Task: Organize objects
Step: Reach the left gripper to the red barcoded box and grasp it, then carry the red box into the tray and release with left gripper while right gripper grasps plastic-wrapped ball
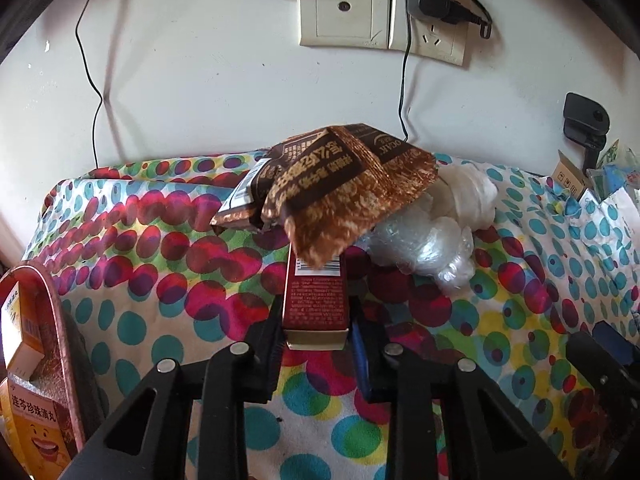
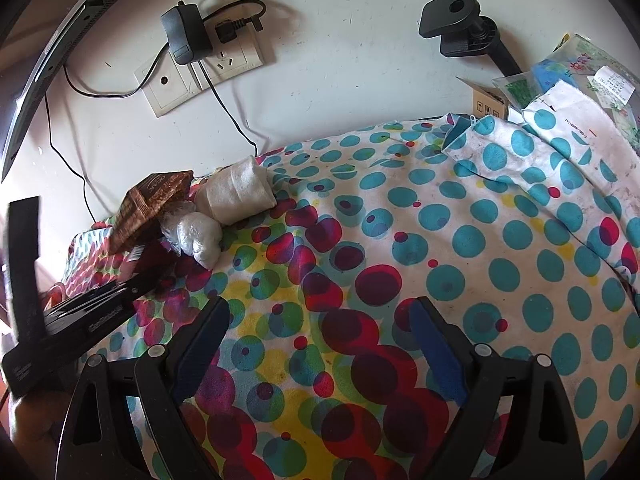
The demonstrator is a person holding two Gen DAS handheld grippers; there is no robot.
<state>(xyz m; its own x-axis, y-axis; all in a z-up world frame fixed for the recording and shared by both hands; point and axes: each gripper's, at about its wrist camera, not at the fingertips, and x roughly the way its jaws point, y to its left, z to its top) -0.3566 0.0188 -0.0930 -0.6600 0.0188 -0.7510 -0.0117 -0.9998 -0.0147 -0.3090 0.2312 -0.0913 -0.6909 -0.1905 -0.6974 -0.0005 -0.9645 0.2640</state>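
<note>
A box [image 1: 314, 300] is laid on the tabletop [image 1: 160, 240], its far end under a wrapper [image 1: 332, 188]; bags [image 1: 436, 232] are placed right of it.

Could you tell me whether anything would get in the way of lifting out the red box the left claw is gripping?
Yes. The left claw is shut on the red box, but the brown snack packet lies over its far end.

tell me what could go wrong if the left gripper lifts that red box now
1. The crumpled brown snack wrapper rests on the far end of the long dark red cardboard box, so lifting may tip or drag it.
2. The left gripper fingers clamp only the box's near end, so it could pivot downward.
3. The clear plastic bag bundle beside it may get nudged.
</note>
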